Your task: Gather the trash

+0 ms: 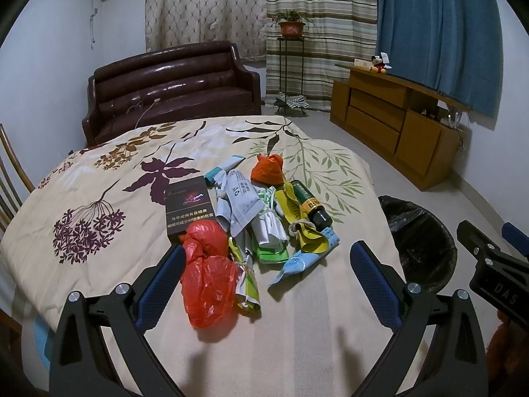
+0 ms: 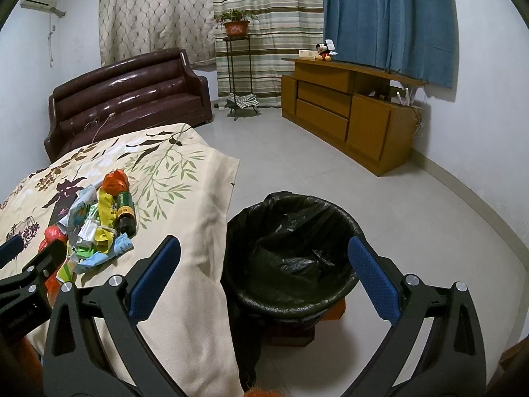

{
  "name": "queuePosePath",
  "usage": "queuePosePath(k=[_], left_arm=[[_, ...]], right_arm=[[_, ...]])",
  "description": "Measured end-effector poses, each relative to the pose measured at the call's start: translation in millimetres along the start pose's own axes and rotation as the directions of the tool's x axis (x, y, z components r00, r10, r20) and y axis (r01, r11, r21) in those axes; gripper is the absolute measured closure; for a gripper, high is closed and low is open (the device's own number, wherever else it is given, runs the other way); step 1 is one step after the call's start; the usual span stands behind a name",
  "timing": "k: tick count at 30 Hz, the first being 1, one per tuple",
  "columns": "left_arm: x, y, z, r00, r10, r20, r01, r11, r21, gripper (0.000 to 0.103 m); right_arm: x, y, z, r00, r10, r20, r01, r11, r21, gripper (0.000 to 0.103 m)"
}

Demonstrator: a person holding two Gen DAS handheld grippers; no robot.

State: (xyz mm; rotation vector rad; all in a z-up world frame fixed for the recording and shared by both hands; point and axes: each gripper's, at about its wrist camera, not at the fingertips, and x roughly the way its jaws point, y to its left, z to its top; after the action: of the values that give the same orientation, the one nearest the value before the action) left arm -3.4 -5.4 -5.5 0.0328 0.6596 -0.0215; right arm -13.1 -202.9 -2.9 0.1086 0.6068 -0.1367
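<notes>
A pile of trash (image 1: pixel 251 218) lies on the cloth-covered worktop (image 1: pixel 99 172) directly ahead of the left gripper (image 1: pixel 267 258), its fingers spread and empty, while the right gripper (image 2: pixel 264 258), equally spread and empty, hovers over the black-lined bin (image 2: pixel 291 251) beside the worktop.

Dim, cool indoor light, strong fisheye bend

Both views are sharp at the centre, with black vignetted corners and curved walls; soft shadows fall on the tabletop (image 1: pixel 297 330), and glare streaks the leather sofa (image 2: pixel 132 89).
</notes>
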Motion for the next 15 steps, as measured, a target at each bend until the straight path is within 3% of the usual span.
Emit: queuePosePath(k=[15], left_arm=[[6.3, 1.7, -2.8, 1.0, -0.004, -0.007, 0.004, 1.0, -0.003, 0.006]], right_arm=[[0.7, 0.9, -0.6, 1.0, -0.001, -0.002, 0.001, 1.0, -0.001, 0.004]])
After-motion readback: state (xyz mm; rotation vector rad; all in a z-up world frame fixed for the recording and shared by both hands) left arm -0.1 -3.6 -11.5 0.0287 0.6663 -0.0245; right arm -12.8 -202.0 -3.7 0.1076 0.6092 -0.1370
